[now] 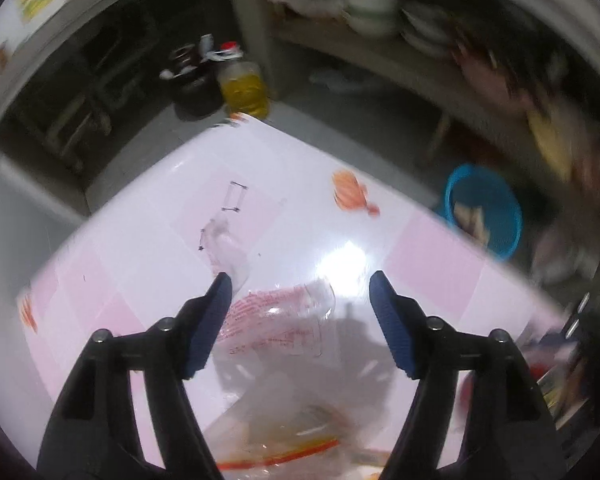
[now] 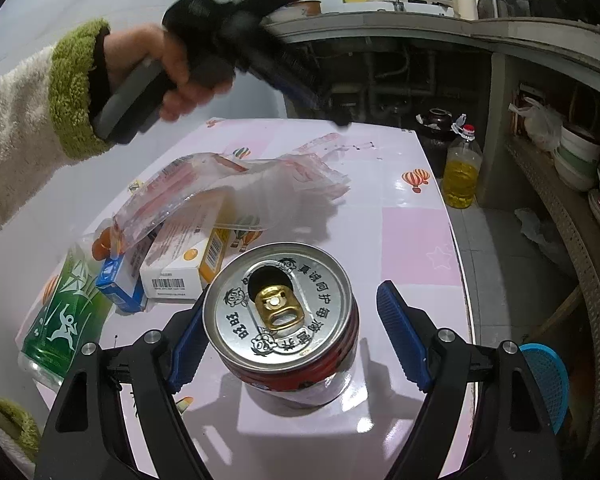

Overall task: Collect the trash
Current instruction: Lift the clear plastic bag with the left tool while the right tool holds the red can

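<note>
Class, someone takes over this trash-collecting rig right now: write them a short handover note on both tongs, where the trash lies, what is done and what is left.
Left tongs: open, empty, above the clear plastic bags on the table.
Right tongs: open around the upright, opened can; its left pad sits at the can, the right pad stands clear, so no grip yet.
Trash on the table: clear plastic bags, small boxes, green pack, the can.
Blue basket on the floor beside the table holds a few scraps, apparently trash already collected.
Left: grip the can, bin it, then the bags, boxes and pack.
</note>
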